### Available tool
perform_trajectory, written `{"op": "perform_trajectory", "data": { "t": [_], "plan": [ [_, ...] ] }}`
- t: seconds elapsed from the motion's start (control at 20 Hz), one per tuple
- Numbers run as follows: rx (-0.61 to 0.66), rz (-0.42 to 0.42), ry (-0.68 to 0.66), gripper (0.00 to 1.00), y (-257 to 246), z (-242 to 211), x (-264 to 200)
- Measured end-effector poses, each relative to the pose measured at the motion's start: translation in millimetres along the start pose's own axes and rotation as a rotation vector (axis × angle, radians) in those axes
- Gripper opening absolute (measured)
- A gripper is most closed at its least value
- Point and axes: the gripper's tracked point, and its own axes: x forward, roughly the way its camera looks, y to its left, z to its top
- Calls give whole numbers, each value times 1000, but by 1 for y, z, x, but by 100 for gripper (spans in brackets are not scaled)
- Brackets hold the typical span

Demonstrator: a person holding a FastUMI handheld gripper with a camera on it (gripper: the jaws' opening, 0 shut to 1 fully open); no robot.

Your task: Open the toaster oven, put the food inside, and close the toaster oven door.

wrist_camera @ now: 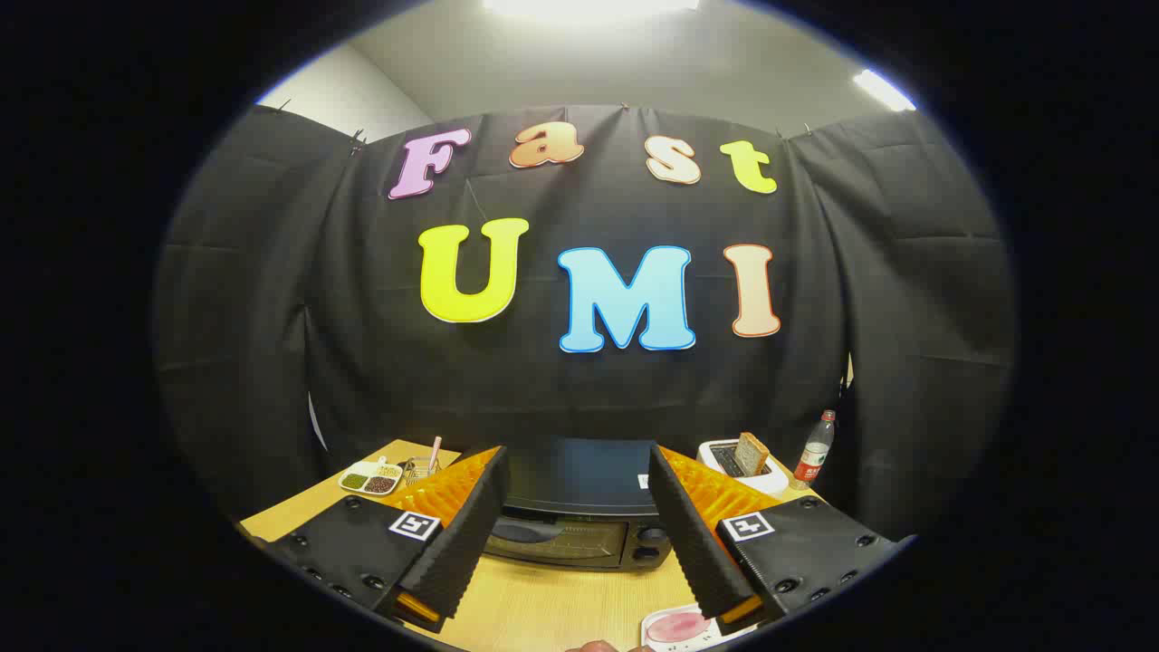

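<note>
Toaster oven [579,516] on the wooden worktop [561,607], just beyond and between the fingers, door closed. Tool [579,593] spread wide, holding nothing, raised above the worktop. Plate of pink food [675,627] near the right finger, close to the front edge. Pop-up toaster [738,462] with bread and a bottle [815,450] to the oven's right; divided dish [371,478] to its left. Step in hand: opening the door. Best approached low and square, hooking the handle at the top edge, then pulling down and outward in an arc.

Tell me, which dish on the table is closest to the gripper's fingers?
The white plate with pink food, right beside the open gripper. The divided snack dish sits farther back, left of the toaster oven.
</note>
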Motion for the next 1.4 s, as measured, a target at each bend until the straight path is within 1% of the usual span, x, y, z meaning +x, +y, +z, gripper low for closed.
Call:
{"op": "perform_trajectory", "data": {
  "t": [0.55,0.65,0.75,0.95,1.2,1.3,1.4],
  "plan": [
    [17,-23,-23,97,-13,13,-7],
    [7,-20,-23,97,-12,13,-7],
    [-9,-40,-29,97,-17,17,-7],
    [24,-38,-26,97,-16,17,-9],
    [12,-40,7,97,-15,11,-2],
    [7,-54,22,97,-17,9,3],
    [4,-65,34,97,-18,9,18]
  ]
}}
